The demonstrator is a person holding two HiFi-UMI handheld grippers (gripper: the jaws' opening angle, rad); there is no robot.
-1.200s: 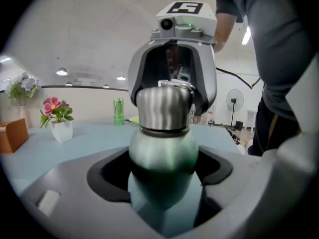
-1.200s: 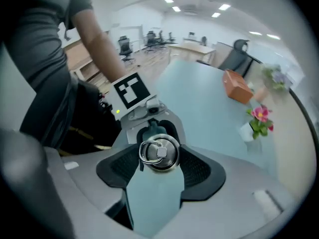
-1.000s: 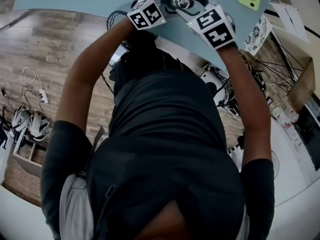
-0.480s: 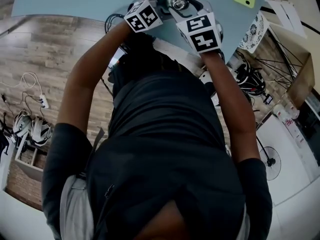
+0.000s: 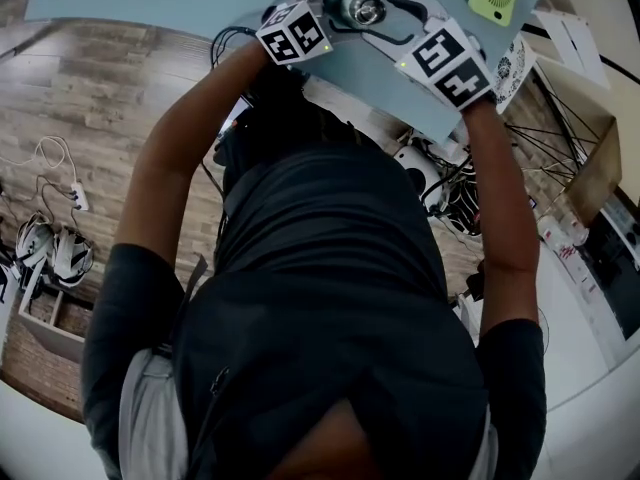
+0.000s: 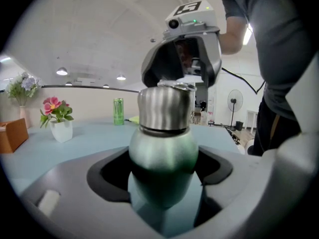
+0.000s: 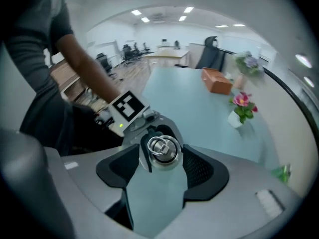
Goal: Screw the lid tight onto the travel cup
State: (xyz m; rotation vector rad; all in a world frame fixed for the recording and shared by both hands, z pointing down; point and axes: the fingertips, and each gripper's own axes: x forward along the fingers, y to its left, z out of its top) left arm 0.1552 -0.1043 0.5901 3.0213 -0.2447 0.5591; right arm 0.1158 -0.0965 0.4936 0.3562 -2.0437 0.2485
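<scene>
While our left gripper clamps the green metal travel cup to stop it turning, our right gripper pinches its ringed steel lid from above for twisting.

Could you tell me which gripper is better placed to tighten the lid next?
Right: the right gripper grips the lid from above, ready to twist, while the left gripper clamps the cup's green body, steadying it.

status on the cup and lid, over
Left gripper shut on green metal travel cup. Right gripper shut on steel ring-top lid, seated on the cup. Nothing blocking on pale blue table.
</scene>
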